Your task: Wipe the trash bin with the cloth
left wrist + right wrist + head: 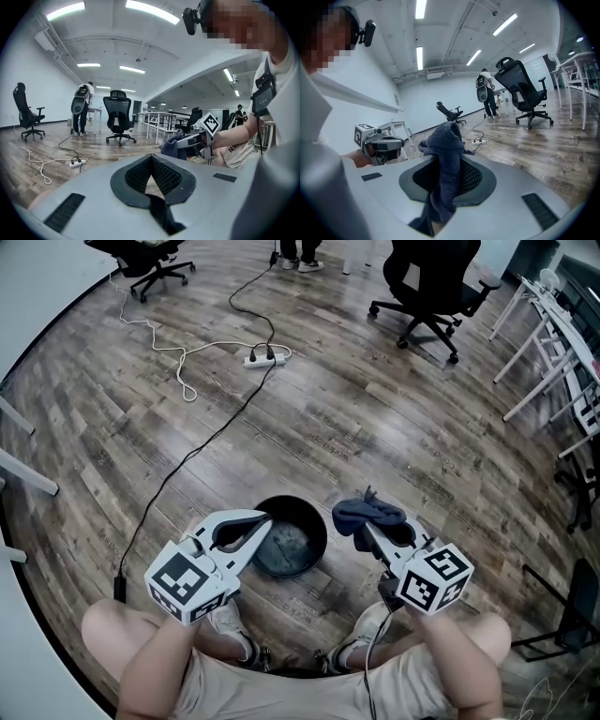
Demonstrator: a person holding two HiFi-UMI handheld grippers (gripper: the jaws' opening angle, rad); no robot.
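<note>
Bin: a round black plastic trash bin (292, 510) stands upright and open-topped on the wood-plank floor (375, 427), just in front of the person's two shoes (231, 622), well away from the floor's edge along the white wall.
Cloth: a dark blue knitted cloth (367, 514) sits bunched at the tip of the right tongs (364, 529), just beside the bin's right rim. Whether it touches the rim cannot be told.
Right tongs: clamped on the cloth, which runs up between the two jaws and flops over their tips.
Left tongs: the left tongs (266, 517) have their jaws together with nothing between them. The tip lies over the bin's left rim in the head view; contact cannot be told.
Surroundings: a white power strip (265, 358) with trailing cables lies farther out on the floor, and a black office chair (431, 287) stands beyond it.
</note>
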